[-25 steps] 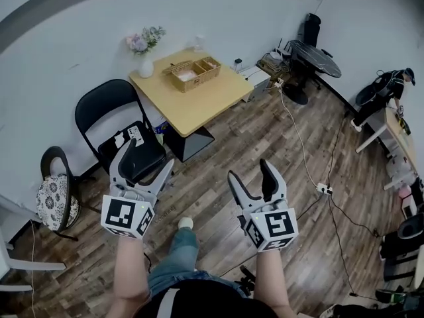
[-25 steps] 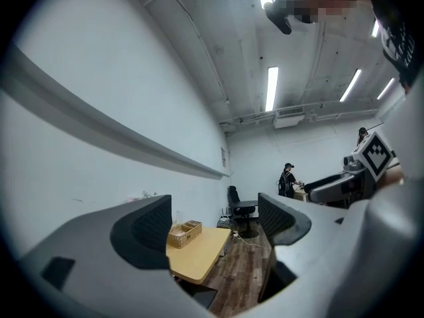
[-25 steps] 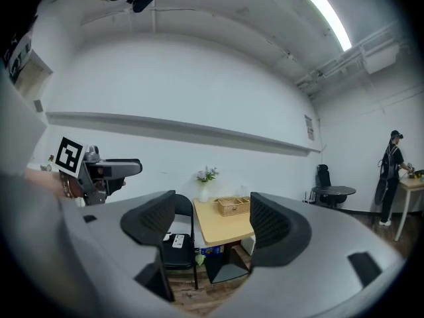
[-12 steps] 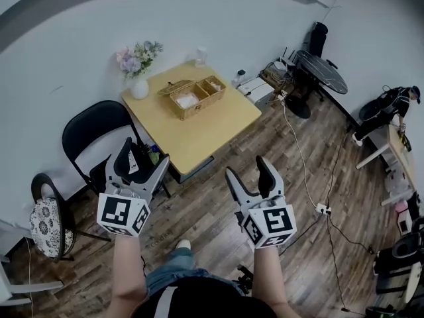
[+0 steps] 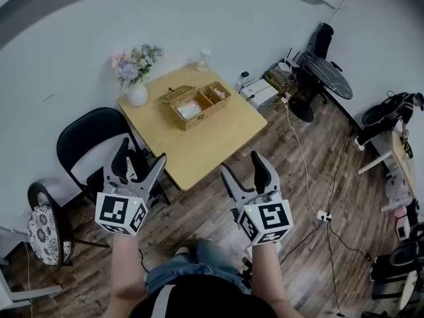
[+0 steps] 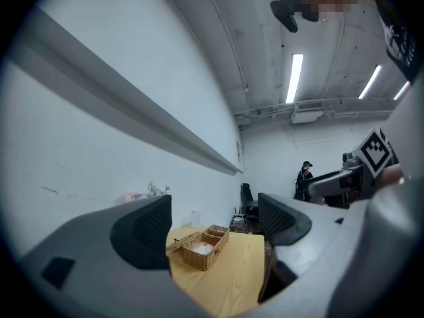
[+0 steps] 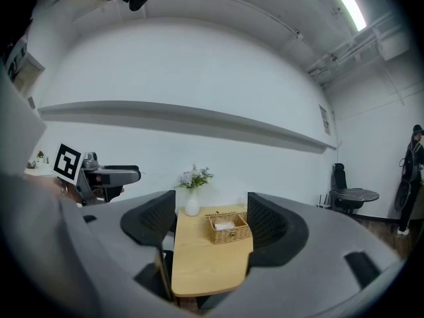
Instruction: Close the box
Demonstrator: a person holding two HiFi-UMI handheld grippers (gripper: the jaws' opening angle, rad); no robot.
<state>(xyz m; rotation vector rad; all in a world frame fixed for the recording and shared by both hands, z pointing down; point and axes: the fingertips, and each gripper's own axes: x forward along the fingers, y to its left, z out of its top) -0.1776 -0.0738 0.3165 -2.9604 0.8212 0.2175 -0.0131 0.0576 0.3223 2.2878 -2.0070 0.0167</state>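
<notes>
A wicker box [image 5: 195, 105] stands at the back of a light wooden table [image 5: 218, 134], its lid [image 5: 173, 95] tipped up and open; something white lies inside. My left gripper [image 5: 141, 154] hovers open near the table's front left corner, well short of the box. Open as well, my right gripper [image 5: 242, 165] hangs over the floor just before the table's front edge. Both hold nothing. The box [image 6: 204, 247] shows far off between the jaws in the left gripper view, and the box [image 7: 227, 227] likewise in the right gripper view.
A white vase of flowers [image 5: 136, 91] stands at the table's back left corner. A black folding chair [image 5: 89, 138] is left of the table, a cushioned chair [image 5: 46, 224] further left. A round black table [image 5: 328, 75] and a floor cable [image 5: 305, 158] lie to the right.
The table and box have come nearer in the head view as the person stepped toward them. Both grippers stay open and empty, now close to the table's front edge.
</notes>
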